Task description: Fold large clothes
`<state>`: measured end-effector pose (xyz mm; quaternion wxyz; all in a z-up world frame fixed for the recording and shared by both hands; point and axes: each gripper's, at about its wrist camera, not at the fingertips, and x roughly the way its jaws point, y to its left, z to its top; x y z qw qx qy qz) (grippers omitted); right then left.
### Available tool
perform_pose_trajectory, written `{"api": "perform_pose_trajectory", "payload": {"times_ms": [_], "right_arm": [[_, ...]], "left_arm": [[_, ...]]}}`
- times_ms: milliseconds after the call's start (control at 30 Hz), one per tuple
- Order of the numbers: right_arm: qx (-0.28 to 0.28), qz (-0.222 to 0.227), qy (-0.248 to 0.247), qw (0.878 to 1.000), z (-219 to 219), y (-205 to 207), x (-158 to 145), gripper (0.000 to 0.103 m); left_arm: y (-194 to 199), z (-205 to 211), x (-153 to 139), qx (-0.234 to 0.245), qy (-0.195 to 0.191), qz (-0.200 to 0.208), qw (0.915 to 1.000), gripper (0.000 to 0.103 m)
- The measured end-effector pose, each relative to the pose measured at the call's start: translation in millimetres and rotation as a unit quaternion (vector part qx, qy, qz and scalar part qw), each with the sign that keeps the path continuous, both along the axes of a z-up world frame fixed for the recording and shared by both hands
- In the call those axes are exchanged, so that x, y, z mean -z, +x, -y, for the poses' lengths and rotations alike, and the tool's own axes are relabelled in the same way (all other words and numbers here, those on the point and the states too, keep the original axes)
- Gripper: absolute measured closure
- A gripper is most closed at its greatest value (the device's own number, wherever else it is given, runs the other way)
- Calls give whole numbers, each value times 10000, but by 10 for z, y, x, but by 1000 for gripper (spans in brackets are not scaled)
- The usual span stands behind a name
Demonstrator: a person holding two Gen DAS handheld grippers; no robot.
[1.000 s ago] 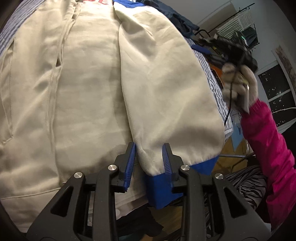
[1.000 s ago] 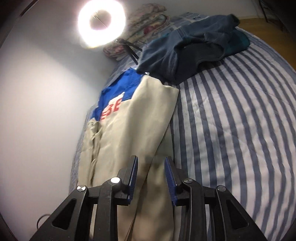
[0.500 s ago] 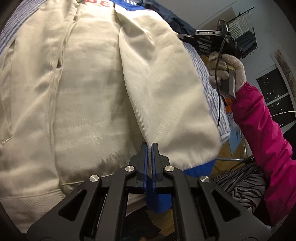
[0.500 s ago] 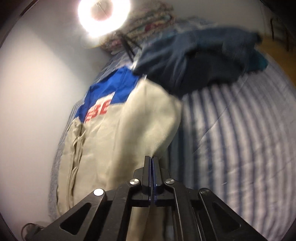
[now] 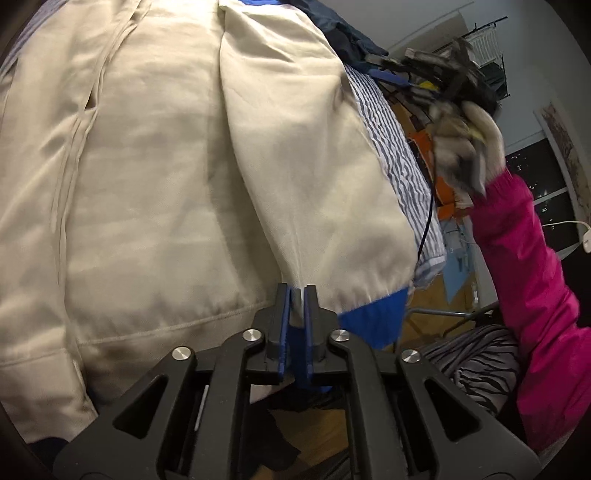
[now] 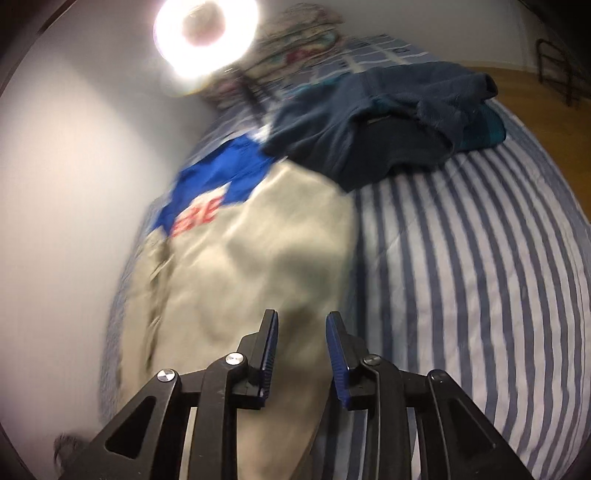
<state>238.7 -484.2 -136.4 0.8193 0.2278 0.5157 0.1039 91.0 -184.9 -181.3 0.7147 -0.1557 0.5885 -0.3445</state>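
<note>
A large cream sweatshirt point(image 5: 155, 177) with blue shoulders and red letters lies flat on a striped bed; it also shows in the right wrist view point(image 6: 251, 280). Its right sleeve point(image 5: 314, 155) lies along the body, ending in a blue cuff point(image 5: 373, 321). My left gripper point(image 5: 297, 295) is shut on the sleeve's end by the cuff, at the bed's near edge. My right gripper point(image 6: 301, 328) is open and empty, held above the sleeve; it shows blurred in the left wrist view point(image 5: 436, 79), in a gloved hand.
The blue-and-white striped sheet point(image 6: 461, 277) spreads to the right of the sweatshirt. A heap of dark blue clothes point(image 6: 380, 122) lies at the far end, with pillows point(image 6: 295, 48) and a ring light point(image 6: 205, 35) behind. A wall runs along the left.
My left gripper closed on the sleeve's end by the cuff and stays shut on it. My right gripper shut half a second ago and has now opened, moving with blur.
</note>
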Motion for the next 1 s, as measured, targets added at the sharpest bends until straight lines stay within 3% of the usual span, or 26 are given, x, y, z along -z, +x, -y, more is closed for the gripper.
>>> {"api": "perform_pose_trajectory", "payload": {"times_ms": [200, 333, 400, 433, 467, 533, 600, 733, 800, 1000], "right_arm": [[-882, -237, 407, 9950, -304, -918, -102, 67], [-1315, -557, 641, 9877, -551, -1473, 39, 55], [-1438, -768, 609, 9847, -685, -1633, 170, 55], [-1482, -870, 626, 9831, -727, -1680, 236, 62], [-1534, -978, 718, 9807, -786, -1733, 328, 81], [-1490, -1100, 767, 9797, -827, -1767, 421, 99], [-1404, -1085, 720, 9815, -814, -1800, 385, 102], [-1328, -765, 628, 9862, -666, -1849, 39, 102], [-1309, -691, 499, 9877, -577, -1831, -24, 102], [-1488, -1273, -160, 9805, -639, -1769, 464, 98]], "left_arm": [[-20, -86, 75, -9, -226, -252, 9994, 91], [-64, -27, 75, 54, -324, -291, 9990, 91], [-49, 16, 68, 64, -352, -310, 9989, 91], [-58, 44, 81, 71, -371, -332, 9987, 91], [-67, 70, 93, 83, -408, -371, 9984, 92], [-85, 113, 89, 102, -425, -383, 9983, 96], [-109, 139, 38, 104, -427, -332, 9985, 97], [-172, 225, -158, 78, -644, -200, 9977, 98], [-195, 350, -188, 200, -556, -48, 9982, 98], [-189, 482, 68, 331, -28, -145, 9993, 98]]}}
